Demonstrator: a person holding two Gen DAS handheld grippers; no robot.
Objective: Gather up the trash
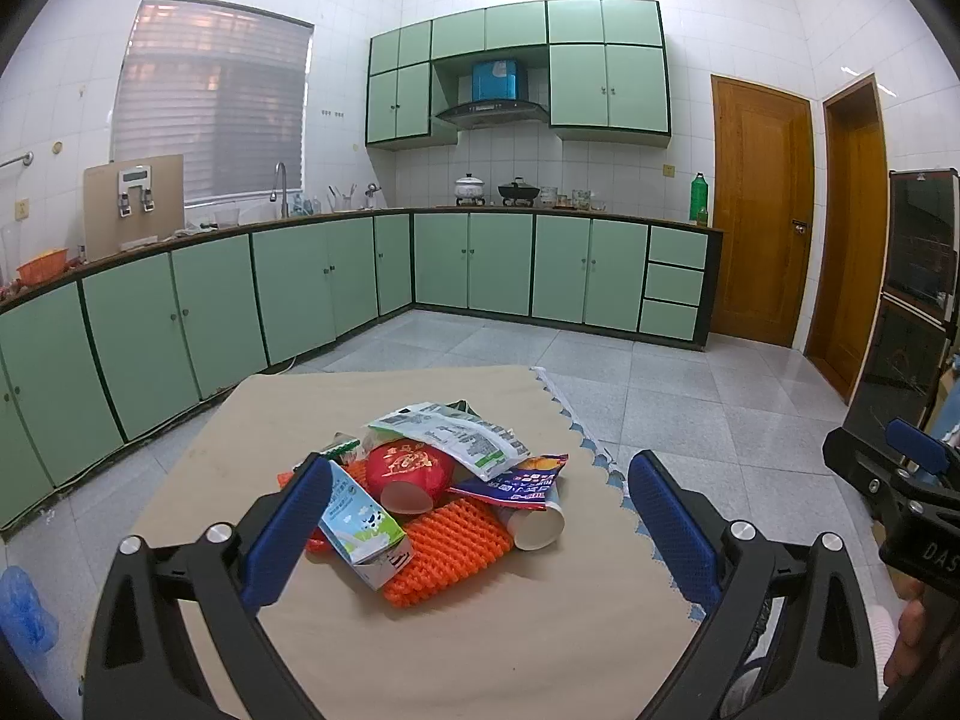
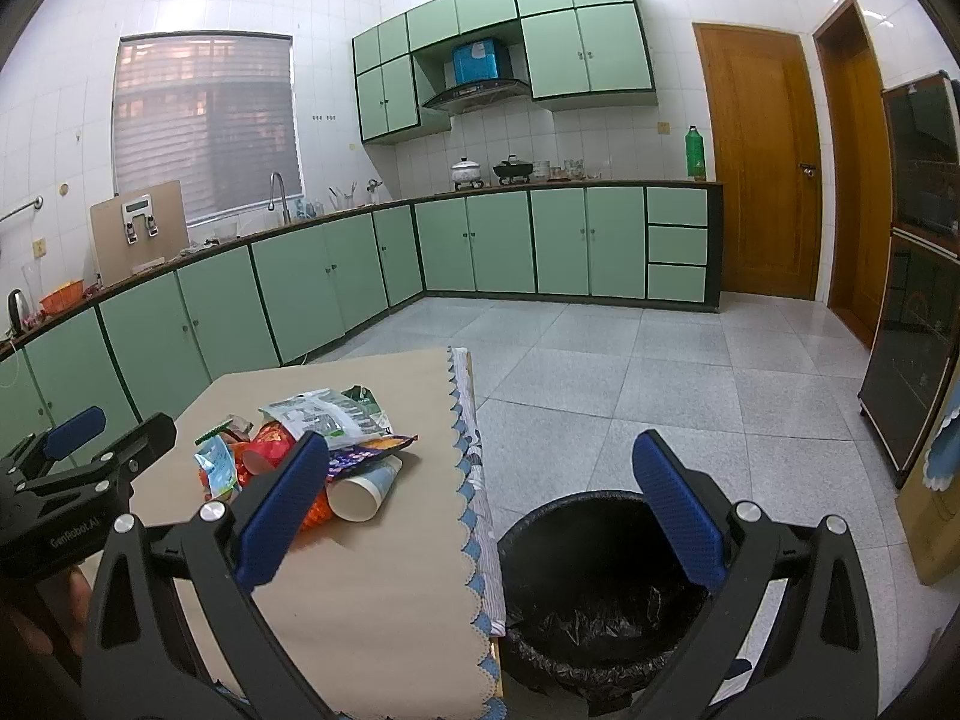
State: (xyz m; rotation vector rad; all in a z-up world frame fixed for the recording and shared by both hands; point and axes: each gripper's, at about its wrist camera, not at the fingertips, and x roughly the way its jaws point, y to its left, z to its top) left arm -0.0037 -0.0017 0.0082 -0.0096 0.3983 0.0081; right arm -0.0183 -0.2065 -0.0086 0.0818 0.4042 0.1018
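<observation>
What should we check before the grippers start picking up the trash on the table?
1. Left gripper open and holding nothing: ok.
2. Right gripper open and holding nothing: ok.
3. Trash bin beside the table edge, black liner in place, mouth unobstructed: ok.
4. Trash gathered in one pile on the table: milk carton, red paper cup, orange foam net, white paper cup, snack wrappers: ok.
5. An easy first piece: the milk carton lies on top at the near side: ok.
6. Anything hidden under the pile: cannot tell.
</observation>
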